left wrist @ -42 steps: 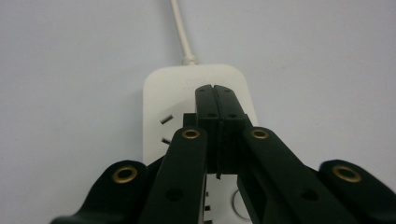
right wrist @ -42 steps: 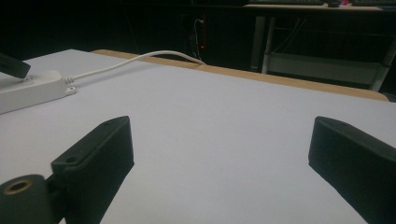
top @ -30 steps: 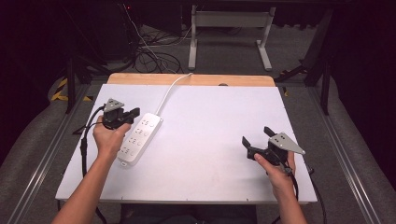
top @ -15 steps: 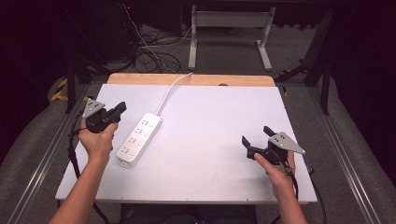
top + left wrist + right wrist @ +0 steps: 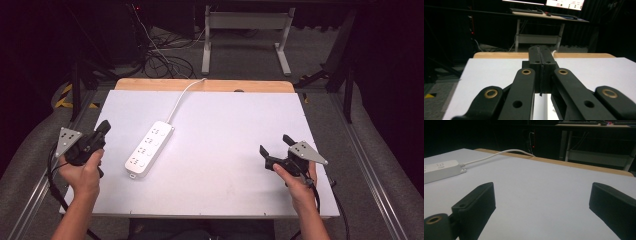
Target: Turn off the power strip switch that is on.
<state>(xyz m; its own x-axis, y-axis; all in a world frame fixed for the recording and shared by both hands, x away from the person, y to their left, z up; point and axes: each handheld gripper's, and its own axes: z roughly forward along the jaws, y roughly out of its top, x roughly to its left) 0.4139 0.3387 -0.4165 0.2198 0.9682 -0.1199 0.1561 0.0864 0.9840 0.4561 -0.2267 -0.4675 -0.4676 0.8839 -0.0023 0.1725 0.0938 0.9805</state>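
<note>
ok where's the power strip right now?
The power strip lies diagonally on the left half of the table in the high view, just right of the left gripper.

The left hand (image 5: 82,172) holds the left gripper (image 5: 102,131) at the left edge of the surface (image 5: 225,125), its jaws pressed together and pointing forward. The right hand (image 5: 295,182) holds the right gripper (image 5: 275,145) near the right front corner, jaws spread wide apart. Both forearms come in from below; the left wrist seems slightly bent inward.
</note>
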